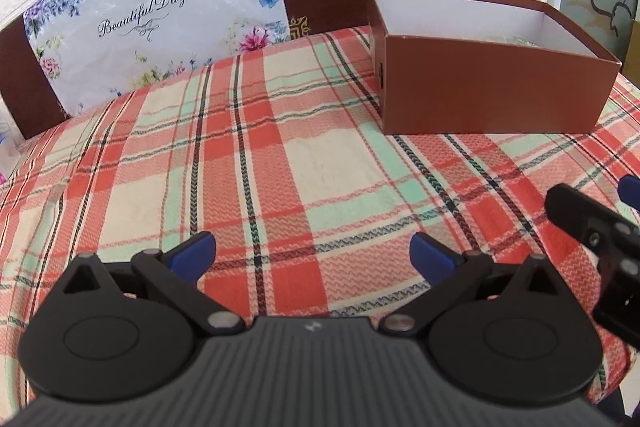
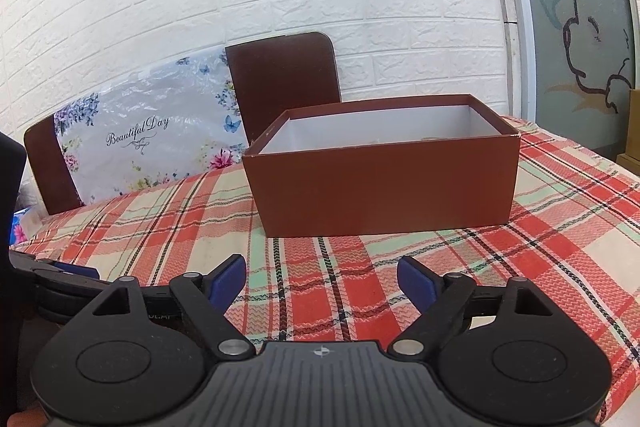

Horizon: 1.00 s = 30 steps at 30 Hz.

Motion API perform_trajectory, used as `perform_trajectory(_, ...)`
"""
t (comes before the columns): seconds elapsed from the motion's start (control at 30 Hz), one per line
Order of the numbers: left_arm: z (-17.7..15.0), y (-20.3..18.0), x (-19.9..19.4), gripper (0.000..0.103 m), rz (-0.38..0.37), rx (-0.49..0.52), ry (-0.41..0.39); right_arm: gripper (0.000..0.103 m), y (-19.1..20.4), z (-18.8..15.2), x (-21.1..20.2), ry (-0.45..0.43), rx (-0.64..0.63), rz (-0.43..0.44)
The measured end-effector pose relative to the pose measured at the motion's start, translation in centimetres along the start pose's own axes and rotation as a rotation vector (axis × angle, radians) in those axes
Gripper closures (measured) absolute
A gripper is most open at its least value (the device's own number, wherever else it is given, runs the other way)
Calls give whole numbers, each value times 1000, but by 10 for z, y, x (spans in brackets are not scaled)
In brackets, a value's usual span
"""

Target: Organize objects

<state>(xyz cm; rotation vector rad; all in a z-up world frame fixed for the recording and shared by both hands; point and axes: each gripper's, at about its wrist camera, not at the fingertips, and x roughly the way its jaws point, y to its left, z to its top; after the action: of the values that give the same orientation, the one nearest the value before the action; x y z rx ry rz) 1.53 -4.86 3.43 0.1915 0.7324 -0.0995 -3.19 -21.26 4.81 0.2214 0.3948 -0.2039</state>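
Brown box (image 2: 380, 183) sits beyond the right tool (image 2: 320, 281), apart.

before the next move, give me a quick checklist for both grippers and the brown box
1. left gripper free of load: ok, jaws apart, only tablecloth between them.
2. right gripper free of load: ok, jaws wide, nothing between them.
3. brown box ready to receive: ok, lid off, upright on the cloth.
4. Room inside the box: cannot tell, the near wall hides the floor; only pale hints show over the rim.
5. Loose objects left to organize on the cloth: cannot tell, none visible in either view, but the edges are cut off.
6. Grippers apart from each other: ok, the right one sits clear at the left view's edge.
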Motion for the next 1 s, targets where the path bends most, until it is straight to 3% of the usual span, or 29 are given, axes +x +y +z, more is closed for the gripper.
perform_trajectory(1.0,-1,5,3,0,28,-15,14,20,-7,0,6,10,5,-1)
